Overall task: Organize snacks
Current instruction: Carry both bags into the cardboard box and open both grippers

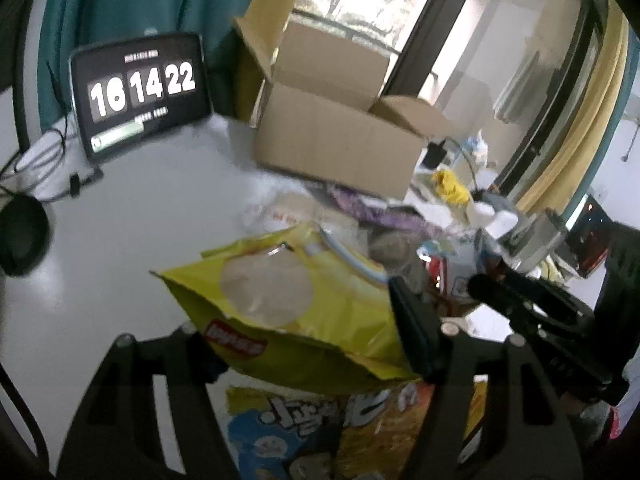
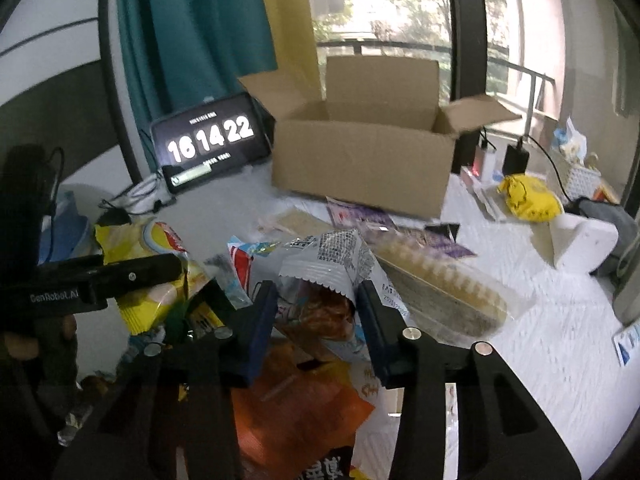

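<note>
Nearest to us in the left wrist view, our left gripper [image 1: 316, 348] has its jaws clamped on a yellow chip bag [image 1: 288, 300], one finger at each end, with the bag lifted above a blue and orange snack packet [image 1: 332, 432] lying flat underneath. Our right gripper [image 2: 316, 320] pinches a white snack pouch [image 2: 336, 276] between its blue pads; the pouch stands up from the heap with its crimped edge showing. An orange bag [image 2: 292, 400] lies just below it. Both views are blurred. Beyond the heap, a clear tray of biscuits [image 2: 444, 288] rests on the white table [image 2: 540, 340]. An open cardboard box [image 2: 364, 160], flaps up, stands farther back, and left of it a tablet [image 2: 208, 142] shows clock digits. Teal curtains [image 2: 192, 32] hang behind.
</note>
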